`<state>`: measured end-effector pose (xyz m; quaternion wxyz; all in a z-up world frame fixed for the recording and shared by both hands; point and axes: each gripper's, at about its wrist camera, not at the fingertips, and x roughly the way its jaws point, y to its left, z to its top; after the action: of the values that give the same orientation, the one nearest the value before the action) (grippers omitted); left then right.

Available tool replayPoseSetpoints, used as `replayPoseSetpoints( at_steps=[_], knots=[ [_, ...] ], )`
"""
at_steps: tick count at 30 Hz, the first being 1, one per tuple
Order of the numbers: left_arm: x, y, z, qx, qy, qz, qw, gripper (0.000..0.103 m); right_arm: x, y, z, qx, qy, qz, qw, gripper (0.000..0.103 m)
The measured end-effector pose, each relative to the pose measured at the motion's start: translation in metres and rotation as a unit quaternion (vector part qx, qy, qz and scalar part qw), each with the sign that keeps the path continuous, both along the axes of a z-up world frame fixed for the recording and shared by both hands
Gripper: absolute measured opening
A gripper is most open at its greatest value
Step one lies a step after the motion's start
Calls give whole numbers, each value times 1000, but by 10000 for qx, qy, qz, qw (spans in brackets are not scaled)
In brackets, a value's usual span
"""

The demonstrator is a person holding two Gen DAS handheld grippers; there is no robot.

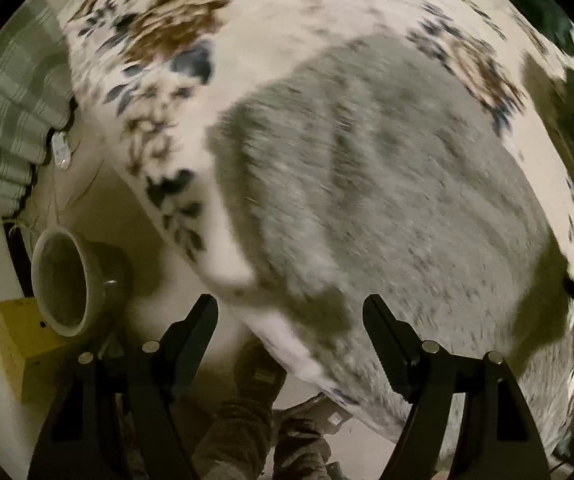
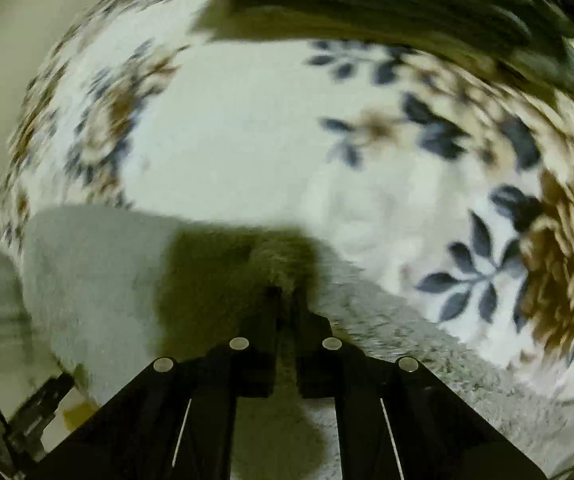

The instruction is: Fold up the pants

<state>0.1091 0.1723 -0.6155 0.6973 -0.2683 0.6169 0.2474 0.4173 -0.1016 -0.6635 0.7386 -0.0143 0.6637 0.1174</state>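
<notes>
The grey fleecy pants (image 1: 367, 184) lie spread on a white floral blanket (image 1: 287, 8). My left gripper (image 1: 290, 312) is open and empty, its fingers wide apart above the near edge of the pants and the blanket's edge. In the right wrist view the pants (image 2: 99, 280) fill the lower part. My right gripper (image 2: 285, 292) is shut on a bunched fold of the grey pants, which stands up between its fingertips. Both views are blurred by motion.
A pale bowl-shaped pot (image 1: 63, 280) and a yellow box (image 1: 19, 340) stand on the floor at the left. A green checked cloth (image 1: 3, 120) hangs at the far left. A dark green garment (image 2: 407, 0) lies on the blanket (image 2: 247, 120) at the back.
</notes>
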Motion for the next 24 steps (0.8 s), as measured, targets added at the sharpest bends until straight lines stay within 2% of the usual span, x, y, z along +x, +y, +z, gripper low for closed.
replayPoseSetpoints(
  at_steps=[3,5,6,8,9,10,12,13,16,17,19,21,22,24],
  knots=[
    [-3,23,-4,-45,-51,295,9995,74,8,-25,-8,-14,207,-410,9989,0],
    [-2,36,-5,-20,-121,433,9990,74,5,-39,-3,333,400,-588,9969,1],
    [0,41,-5,-22,-160,475,9987,74,2,-46,3,476,443,-664,9957,5],
    [5,51,-4,-30,-235,548,9982,73,-14,-68,21,655,454,-800,9936,32],
    [7,56,-5,-56,-283,570,9980,73,-25,-80,30,746,425,-914,9921,51],
    [11,63,-5,-98,-356,608,9975,73,-39,-86,37,816,435,-1048,9902,56],
    [12,68,-5,-185,-454,728,9961,73,-71,-107,42,885,620,-1366,9847,56],
    [16,76,-8,-355,-576,802,9945,73,-81,-111,43,889,684,-1492,9824,56],
    [30,87,-18,-703,-784,760,9915,71,-135,-145,33,924,960,-2189,9666,56],
    [37,77,-12,-760,-882,733,9905,66,-152,-161,29,966,1079,-2476,9580,56],
    [42,72,-15,-970,-1030,696,9875,23,-183,-178,16,1012,1244,-2858,9448,56],
    [42,71,-15,-1147,-1071,812,9843,19,-210,-197,-1,1100,1462,-3243,9281,56],
    [41,70,-12,-1134,-1146,835,9834,15,-220,-200,-9,1136,1537,-3408,9205,56],
    [37,65,2,-973,-1302,802,9834,14,-240,-209,-23,1277,1668,-3789,9013,56]
  ],
)
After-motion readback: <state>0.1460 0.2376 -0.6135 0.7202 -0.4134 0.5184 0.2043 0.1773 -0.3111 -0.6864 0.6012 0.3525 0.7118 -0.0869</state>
